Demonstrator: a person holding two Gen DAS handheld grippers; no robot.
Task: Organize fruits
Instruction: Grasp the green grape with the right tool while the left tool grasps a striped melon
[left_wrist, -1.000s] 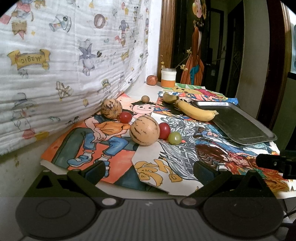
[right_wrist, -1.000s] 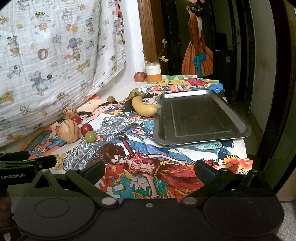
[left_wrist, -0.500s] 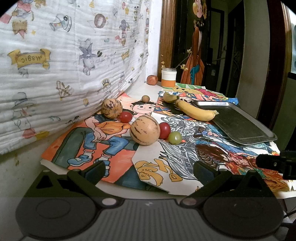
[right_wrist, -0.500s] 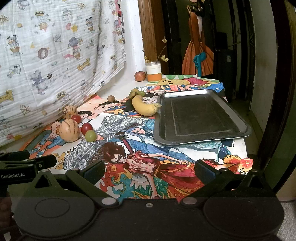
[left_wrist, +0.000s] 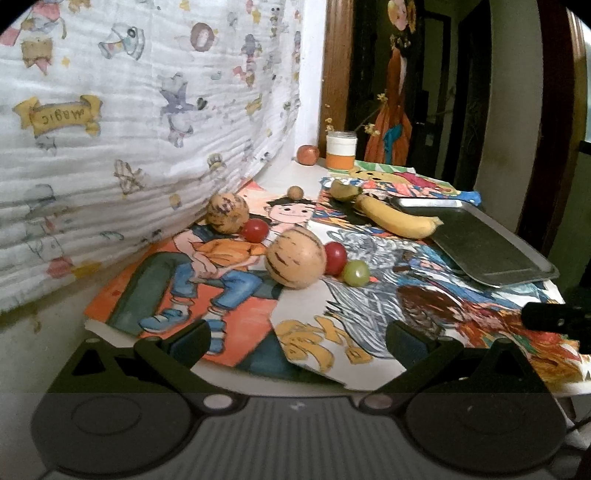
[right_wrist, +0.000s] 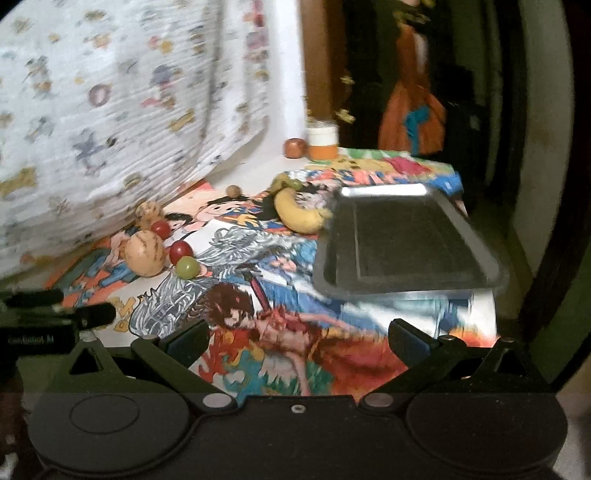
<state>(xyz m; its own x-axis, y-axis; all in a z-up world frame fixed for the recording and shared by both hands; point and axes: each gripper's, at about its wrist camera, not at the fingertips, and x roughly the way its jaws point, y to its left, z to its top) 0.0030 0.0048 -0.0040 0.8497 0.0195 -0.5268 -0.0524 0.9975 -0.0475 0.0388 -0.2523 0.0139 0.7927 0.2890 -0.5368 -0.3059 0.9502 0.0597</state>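
Observation:
On the poster-covered table lie two striped tan melons, the larger one (left_wrist: 295, 257) (right_wrist: 144, 253) beside a red tomato (left_wrist: 335, 253) and a green grape (left_wrist: 355, 273) (right_wrist: 187, 267). The smaller melon (left_wrist: 226, 213) touches another red tomato (left_wrist: 255, 230). Further back a banana (left_wrist: 397, 220) (right_wrist: 297, 214) lies against an empty metal tray (left_wrist: 480, 247) (right_wrist: 402, 240). My left gripper (left_wrist: 297, 338) is open at the table's near edge, holding nothing. My right gripper (right_wrist: 297, 334) is open too, over the near posters in front of the tray.
A white and orange jar (left_wrist: 341, 150) and a reddish apple (left_wrist: 308, 154) stand at the far end. A small brown ball (left_wrist: 295, 192) and a green fruit (left_wrist: 343, 190) lie mid-table. A patterned cloth (left_wrist: 129, 129) hangs along the left. The other gripper's body (right_wrist: 48, 325) shows at the left.
Both views have shifted slightly closer to the table; the right wrist view is now motion-blurred. Nothing on the table has moved, and both grippers stay open.

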